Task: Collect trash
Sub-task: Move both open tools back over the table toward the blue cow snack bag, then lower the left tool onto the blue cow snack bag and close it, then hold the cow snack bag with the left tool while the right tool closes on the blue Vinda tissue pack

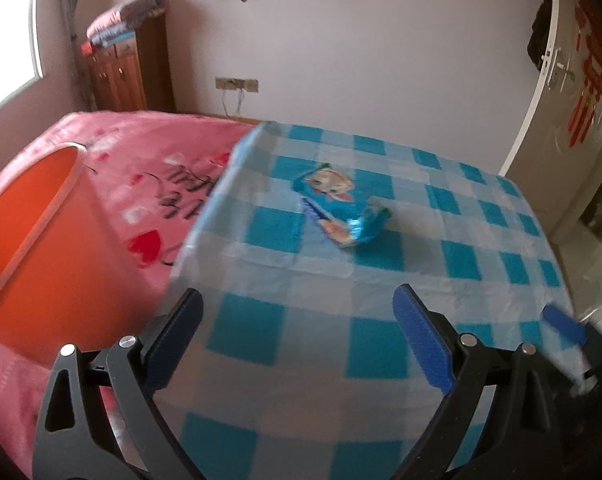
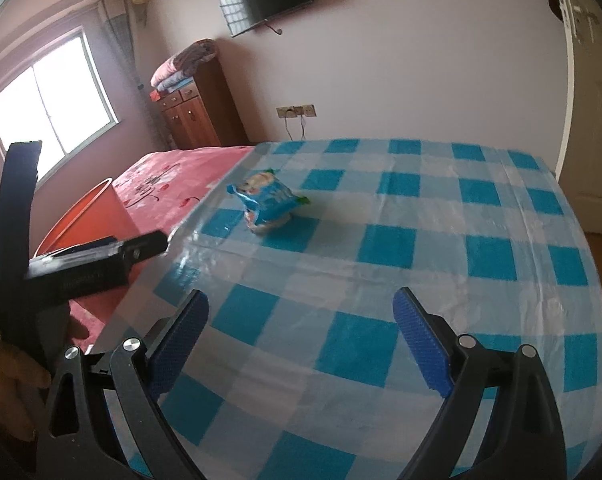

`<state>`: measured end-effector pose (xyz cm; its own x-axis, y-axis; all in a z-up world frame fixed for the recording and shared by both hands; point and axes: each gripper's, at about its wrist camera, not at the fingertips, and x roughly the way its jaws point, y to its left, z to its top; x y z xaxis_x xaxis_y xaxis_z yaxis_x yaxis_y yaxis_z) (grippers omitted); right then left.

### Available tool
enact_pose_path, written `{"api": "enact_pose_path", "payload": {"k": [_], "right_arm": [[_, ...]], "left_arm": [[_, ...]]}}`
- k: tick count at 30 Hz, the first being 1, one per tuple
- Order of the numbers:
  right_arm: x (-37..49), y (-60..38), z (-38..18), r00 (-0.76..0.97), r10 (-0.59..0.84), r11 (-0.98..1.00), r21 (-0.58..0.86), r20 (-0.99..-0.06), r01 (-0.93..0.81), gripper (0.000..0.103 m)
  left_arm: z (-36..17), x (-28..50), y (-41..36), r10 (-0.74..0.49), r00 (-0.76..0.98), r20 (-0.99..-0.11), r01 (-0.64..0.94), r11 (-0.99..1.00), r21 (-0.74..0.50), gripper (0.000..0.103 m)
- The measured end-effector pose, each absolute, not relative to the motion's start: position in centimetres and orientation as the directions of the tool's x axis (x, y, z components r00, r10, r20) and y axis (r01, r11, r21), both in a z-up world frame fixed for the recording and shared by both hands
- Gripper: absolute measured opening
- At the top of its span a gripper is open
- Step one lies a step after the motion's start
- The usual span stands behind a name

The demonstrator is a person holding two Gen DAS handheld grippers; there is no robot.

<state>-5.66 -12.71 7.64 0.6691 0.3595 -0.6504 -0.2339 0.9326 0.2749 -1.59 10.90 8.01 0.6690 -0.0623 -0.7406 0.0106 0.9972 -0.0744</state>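
left claw [image 1: 297, 336] hanging open, empty | right claw [image 2: 301, 340] gaping, empty | wrapper [image 1: 339, 210] lying on counter [image 1: 461, 280] at 12 | bin [image 1: 33, 232], probably plastic, sitting at 9

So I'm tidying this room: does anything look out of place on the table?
Yes: one crumpled blue snack wrapper lies alone on the checked tablecloth. It is litter; the orange bin stands off the table's left edge.
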Motion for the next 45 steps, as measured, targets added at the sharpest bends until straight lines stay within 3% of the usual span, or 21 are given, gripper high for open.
{"api": "enact_pose_path", "payload": {"k": [6,27,33,38,45], "right_arm": [[-4.8,-15.3,5.0,0.643,0.375,0.923,0.335,-0.668,-0.19,0.092],[-4.3,-20.1,3.6,0.613,0.496,0.851,0.485,-0.615,-0.202,0.092],[-4.0,-21.3,3.2,0.619,0.497,0.844,0.505,-0.608,-0.181,0.093],[-3.9,-22.6,3.1,0.635,0.482,0.844,0.514,-0.603,-0.153,0.092],[-4.0,-24.7,2.9,0.658,0.461,0.838,0.535,-0.595,-0.103,0.092]], "left_arm": [[5.9,2.8,8.3,-0.122,0.638,-0.76,0.008,0.988,-0.152,0.096],[1.9,14.2,7.3,-0.066,0.555,-0.829,-0.181,0.963,-0.198,0.096],[1.3,13.6,5.5,-0.03,0.555,-0.831,-0.143,0.981,-0.131,0.074],[1.5,12.0,3.1,-0.13,0.549,-0.826,-0.023,0.985,-0.17,0.06],[1.4,7.0,-2.2,-0.27,0.485,-0.832,0.212,0.959,-0.188,0.059]]}}
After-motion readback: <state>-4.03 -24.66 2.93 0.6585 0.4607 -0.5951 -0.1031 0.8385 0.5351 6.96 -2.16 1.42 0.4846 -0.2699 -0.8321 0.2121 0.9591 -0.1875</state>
